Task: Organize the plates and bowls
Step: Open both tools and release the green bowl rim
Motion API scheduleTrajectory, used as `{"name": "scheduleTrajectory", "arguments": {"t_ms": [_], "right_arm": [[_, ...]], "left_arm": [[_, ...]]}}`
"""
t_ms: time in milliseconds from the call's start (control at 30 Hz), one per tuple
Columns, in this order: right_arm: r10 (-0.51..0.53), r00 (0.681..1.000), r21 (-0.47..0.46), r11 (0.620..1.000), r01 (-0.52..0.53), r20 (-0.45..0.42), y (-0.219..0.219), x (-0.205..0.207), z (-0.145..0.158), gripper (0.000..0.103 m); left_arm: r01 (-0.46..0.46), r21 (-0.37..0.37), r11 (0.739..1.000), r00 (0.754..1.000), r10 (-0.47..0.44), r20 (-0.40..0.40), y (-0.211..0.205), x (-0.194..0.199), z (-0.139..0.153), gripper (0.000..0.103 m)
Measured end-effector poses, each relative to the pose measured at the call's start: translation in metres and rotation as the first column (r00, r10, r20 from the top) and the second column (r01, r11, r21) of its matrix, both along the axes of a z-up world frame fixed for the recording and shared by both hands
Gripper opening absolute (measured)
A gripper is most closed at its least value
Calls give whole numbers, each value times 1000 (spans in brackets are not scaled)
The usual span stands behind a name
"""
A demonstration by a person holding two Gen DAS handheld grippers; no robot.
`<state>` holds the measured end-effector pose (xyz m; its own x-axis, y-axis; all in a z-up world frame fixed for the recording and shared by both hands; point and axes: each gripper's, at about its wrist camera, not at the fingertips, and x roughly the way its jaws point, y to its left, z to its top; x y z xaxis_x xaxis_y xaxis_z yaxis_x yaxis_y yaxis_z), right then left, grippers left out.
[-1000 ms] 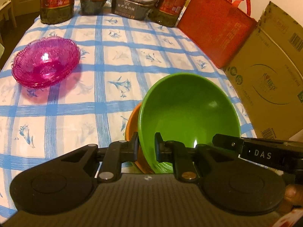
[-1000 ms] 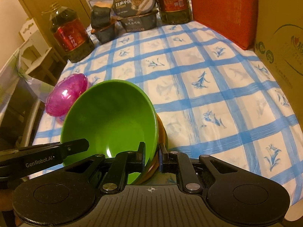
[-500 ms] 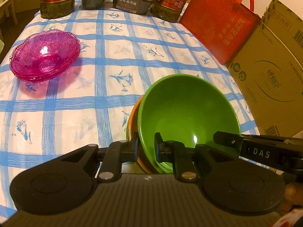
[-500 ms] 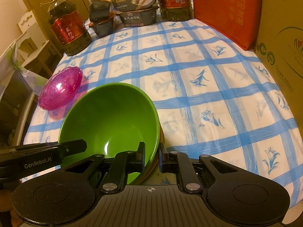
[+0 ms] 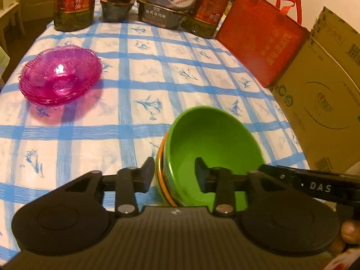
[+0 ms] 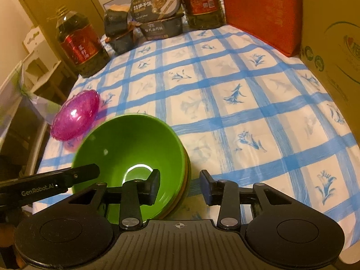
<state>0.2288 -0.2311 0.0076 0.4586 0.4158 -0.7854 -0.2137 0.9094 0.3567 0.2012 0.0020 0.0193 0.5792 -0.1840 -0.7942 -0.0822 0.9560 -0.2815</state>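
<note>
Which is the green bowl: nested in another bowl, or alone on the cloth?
Nested. The green bowl sits inside an orange bowl, whose rim shows beneath.

Green bowl (image 5: 213, 144), magenta glass bowl (image 5: 59, 75), blue-checked floral tablecloth (image 5: 139, 72).

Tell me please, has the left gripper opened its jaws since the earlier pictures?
Yes. The left gripper pinched the green bowl rim earlier; now its jaws are opening, standing apart on either side of the rim, no longer pressing it.

Standing along the far edge of the blue-checked tablecloth (image 5: 139, 72): two oil bottles (image 5: 73, 2), stacked instant-meal boxes (image 5: 166, 2), then a red tote bag (image 5: 258, 42) beside a cardboard box (image 5: 321, 94).
</note>
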Motion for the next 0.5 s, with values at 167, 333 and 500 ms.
{"name": "scheduleTrajectory", "arguments": {"t_ms": [167,333,500], "right_arm": [[-28,1000,37,999,28,5,-7,-6,4,40],[-51,999,66,997,51,-8,-11,-13,5,41],[-75,997,75,994,76,-17,-14,-27,5,47]], "left_arm": [[-34,-25,999,999,34,6,12,-7,2,35],[-59,-46,997,998,60,13,18,-19,5,35],[-86,-81,993,996,87,8,22,-35,7,38]]}}
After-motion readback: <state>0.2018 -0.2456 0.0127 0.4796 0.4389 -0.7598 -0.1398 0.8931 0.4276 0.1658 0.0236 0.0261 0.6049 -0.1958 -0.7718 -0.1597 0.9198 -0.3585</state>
